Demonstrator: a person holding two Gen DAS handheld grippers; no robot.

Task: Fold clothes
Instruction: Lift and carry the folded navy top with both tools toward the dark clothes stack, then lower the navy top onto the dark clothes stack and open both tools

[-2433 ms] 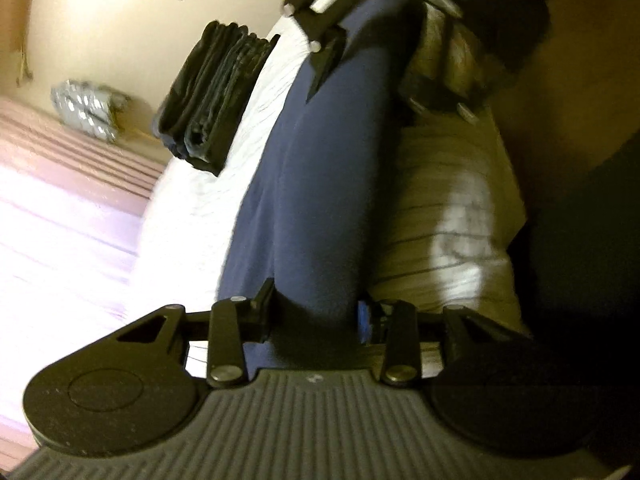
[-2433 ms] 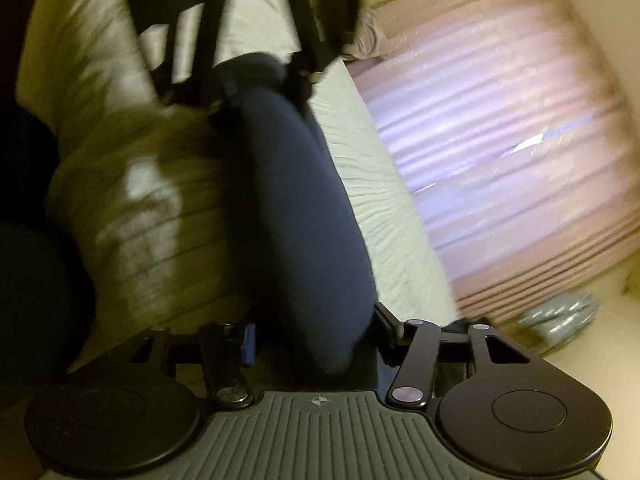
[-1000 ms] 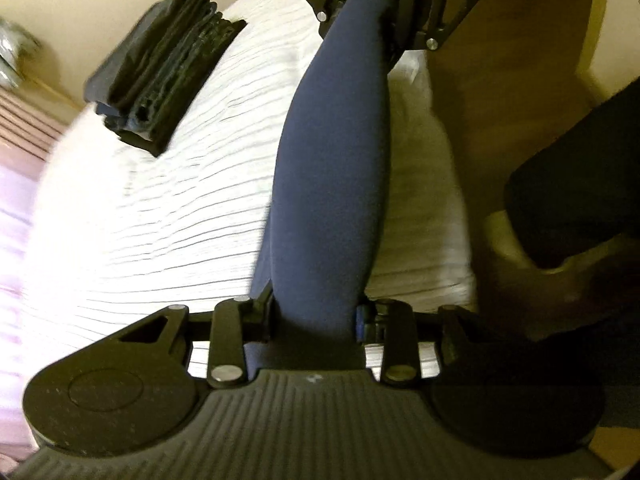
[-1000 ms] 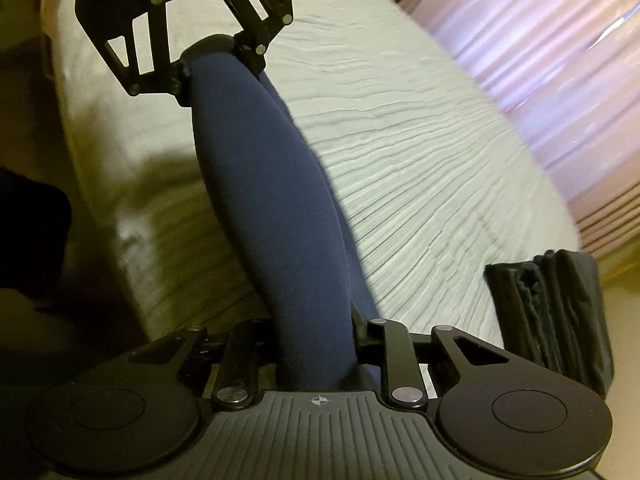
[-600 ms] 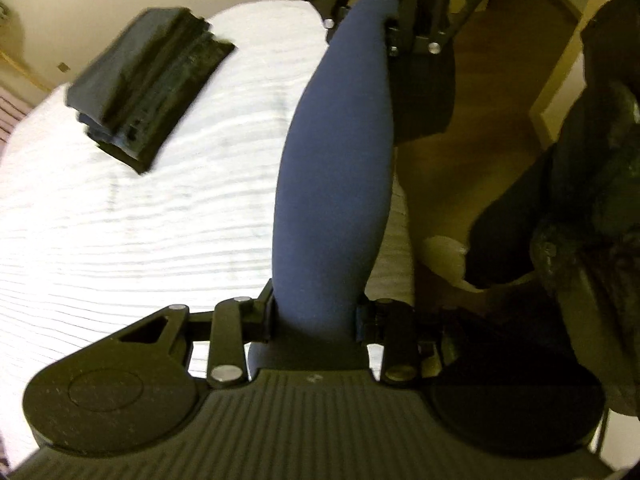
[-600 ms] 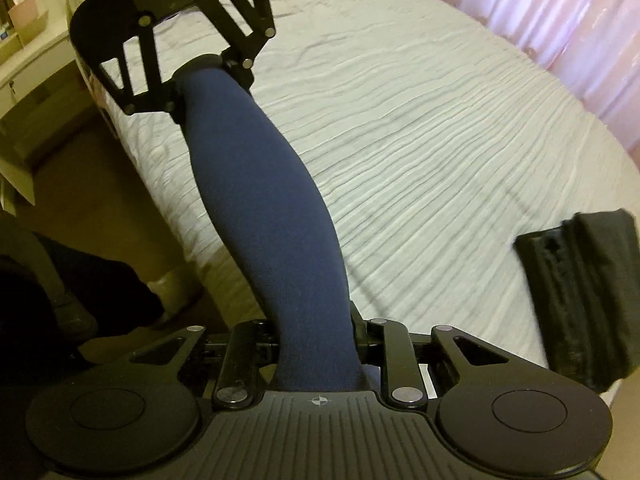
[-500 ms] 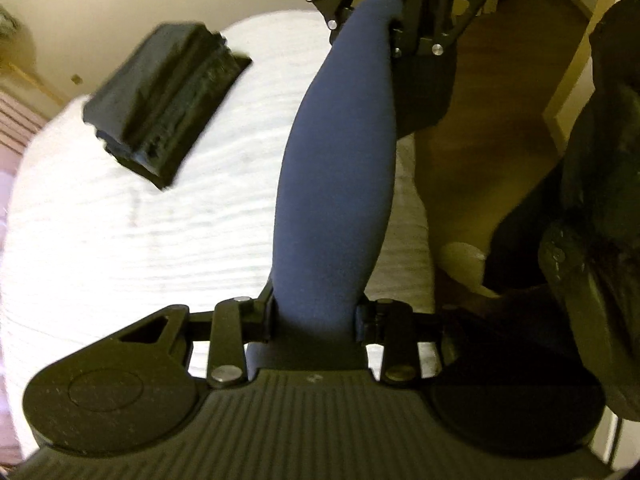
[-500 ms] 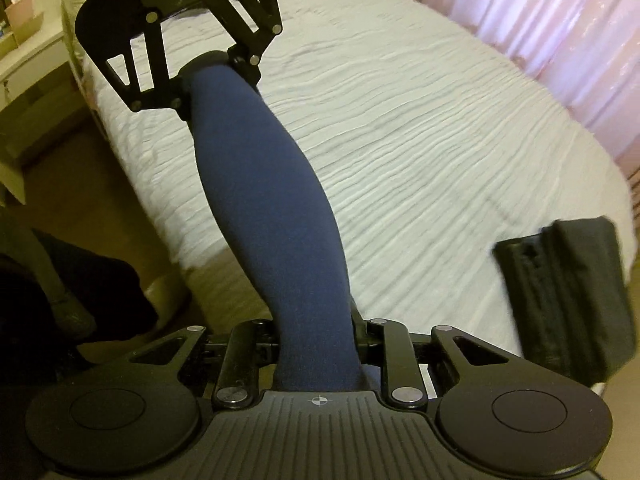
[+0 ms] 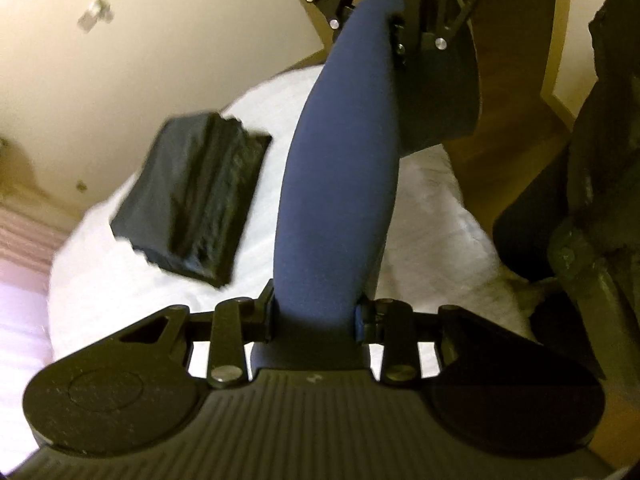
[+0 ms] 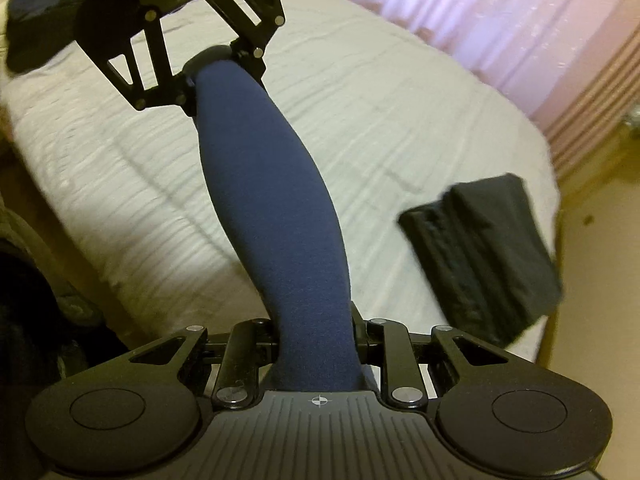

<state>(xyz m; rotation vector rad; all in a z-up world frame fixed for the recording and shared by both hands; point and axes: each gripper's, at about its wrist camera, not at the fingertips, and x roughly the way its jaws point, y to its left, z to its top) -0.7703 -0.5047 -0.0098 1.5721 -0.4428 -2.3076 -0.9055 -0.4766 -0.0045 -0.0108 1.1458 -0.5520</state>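
Note:
A navy blue garment (image 9: 340,184) is folded into a thick band and stretched in the air between my two grippers, above the white ribbed bed (image 9: 120,280). My left gripper (image 9: 316,312) is shut on one end of it; the right gripper (image 9: 400,12) shows at the top of that view, clamped on the far end. In the right wrist view the garment (image 10: 276,216) runs from my right gripper (image 10: 316,340), shut on it, up to the left gripper (image 10: 208,68). A stack of folded black clothes (image 9: 188,196) lies on the bed, also in the right wrist view (image 10: 484,252).
Pink curtains (image 10: 500,12) hang beyond the bed (image 10: 400,120). A dark heap of clothes (image 10: 32,20) lies at the bed's far corner. Wooden floor (image 9: 508,92) and a person's dark clothing (image 9: 600,160) are beside the bed. A cream wall (image 9: 160,40) stands behind.
Both grippers have swung with the stretched navy garment toward the folded black stack, which now appears closer and larger in both views. The grip on the garment has not changed.

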